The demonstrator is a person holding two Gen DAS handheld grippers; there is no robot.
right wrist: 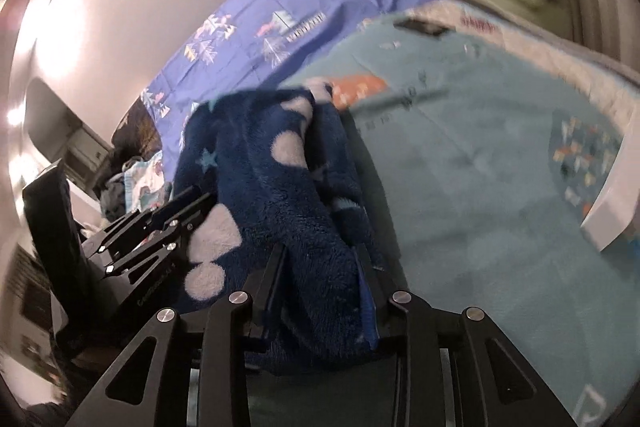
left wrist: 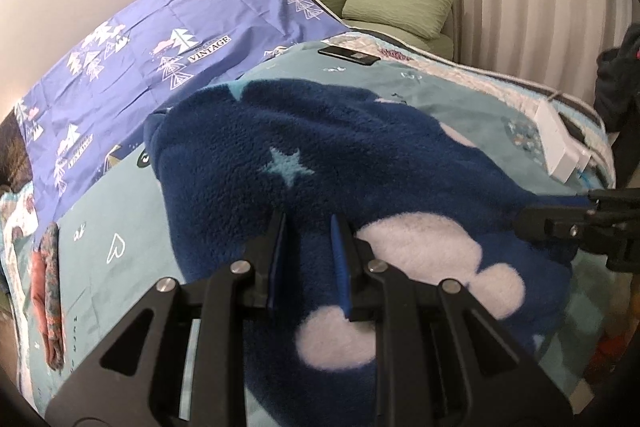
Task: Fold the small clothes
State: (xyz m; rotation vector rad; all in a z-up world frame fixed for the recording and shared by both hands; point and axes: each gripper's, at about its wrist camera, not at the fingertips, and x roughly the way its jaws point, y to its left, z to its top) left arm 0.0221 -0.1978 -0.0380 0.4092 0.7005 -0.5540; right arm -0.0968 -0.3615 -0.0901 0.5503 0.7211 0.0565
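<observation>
Both views are fisheye frames with a dark vignette in the corners and straight lines bowed toward the edges. Left wrist view: even, moderately bright indoor light, mostly sharp, softening slightly at the lower edge. Right wrist view: motion-blurred throughout; glare patches bloom on the wall [right wrist: 80, 27] at upper left, and a soft shadow lies beside the fleece garment [right wrist: 280, 187].

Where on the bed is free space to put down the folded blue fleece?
Free: the teal blanket between the fleece garment and the white box; also the purple sheet by the wall. Crowded: the far strip with the black phone, and the edge around the white box.
</observation>
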